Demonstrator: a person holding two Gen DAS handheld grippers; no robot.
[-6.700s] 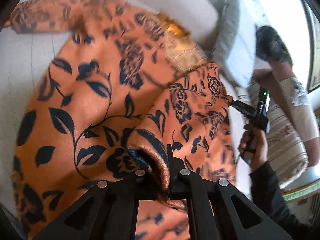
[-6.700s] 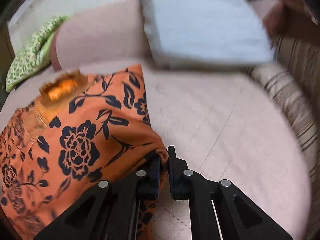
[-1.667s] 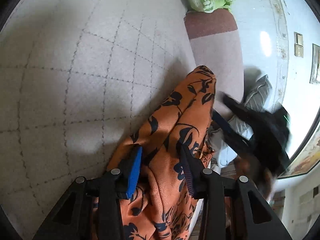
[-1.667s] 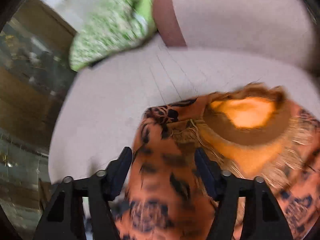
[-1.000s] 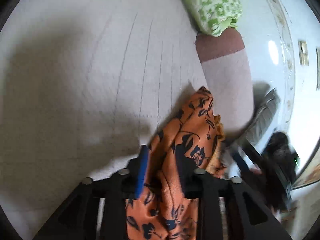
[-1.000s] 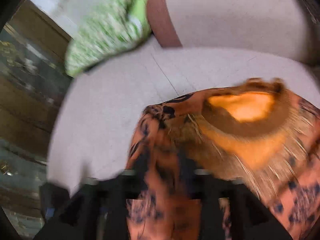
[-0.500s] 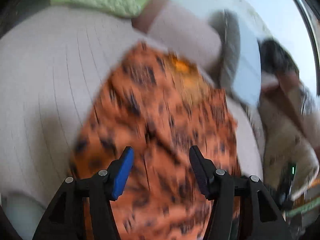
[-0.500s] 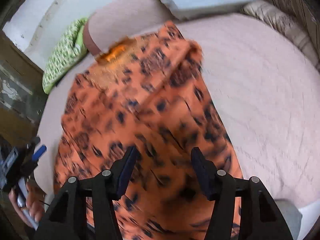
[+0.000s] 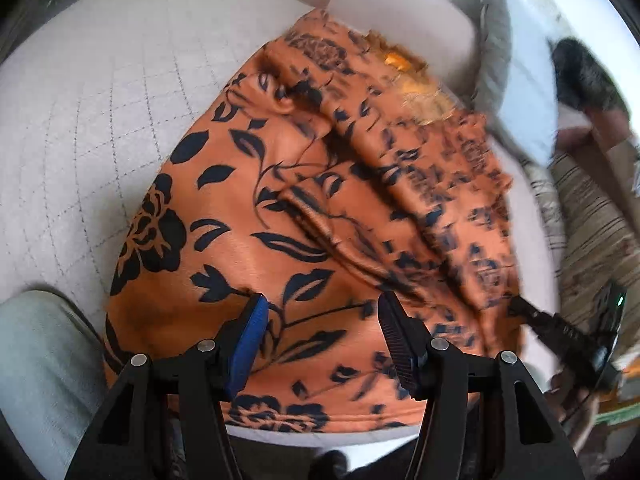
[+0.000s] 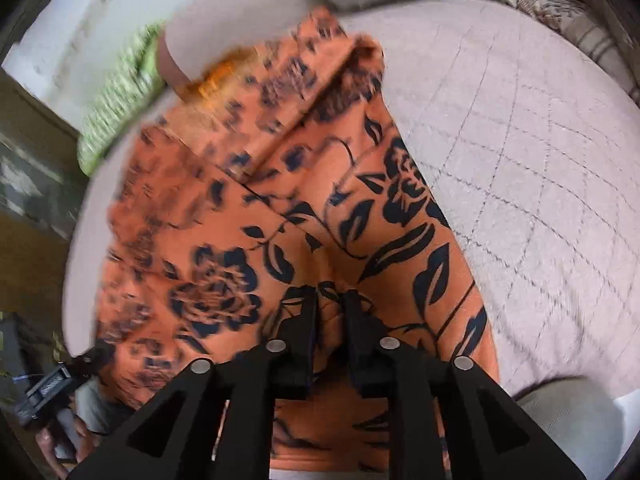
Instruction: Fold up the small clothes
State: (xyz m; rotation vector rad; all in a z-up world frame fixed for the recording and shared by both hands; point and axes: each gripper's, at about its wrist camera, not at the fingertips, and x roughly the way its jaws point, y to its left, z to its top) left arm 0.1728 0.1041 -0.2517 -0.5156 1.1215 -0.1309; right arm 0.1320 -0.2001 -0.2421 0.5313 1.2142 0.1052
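Quilted pale bed (image 9: 100, 128) with stitched grid; green patterned pillow (image 10: 116, 100), grey-edged cushion (image 9: 496, 52) and striped bolster (image 10: 560, 12) along its far side. Orange garment (image 9: 248, 216), black floral print, soft and creased, lies mid-bed. Left gripper (image 9: 320, 320) spread wide above its hem; right gripper (image 10: 330, 300) pinches a fabric fold.

The orange floral garment (image 9: 280, 208), bunched in both grips 1.7 s ago, now lies spread on the quilted cushion (image 9: 80, 128), neckline toward 1 o'clock. The left hand-held gripper (image 9: 320, 320) has released and gapes wide. The right hand-held gripper (image 10: 330, 312) has narrowed onto a fabric pinch.
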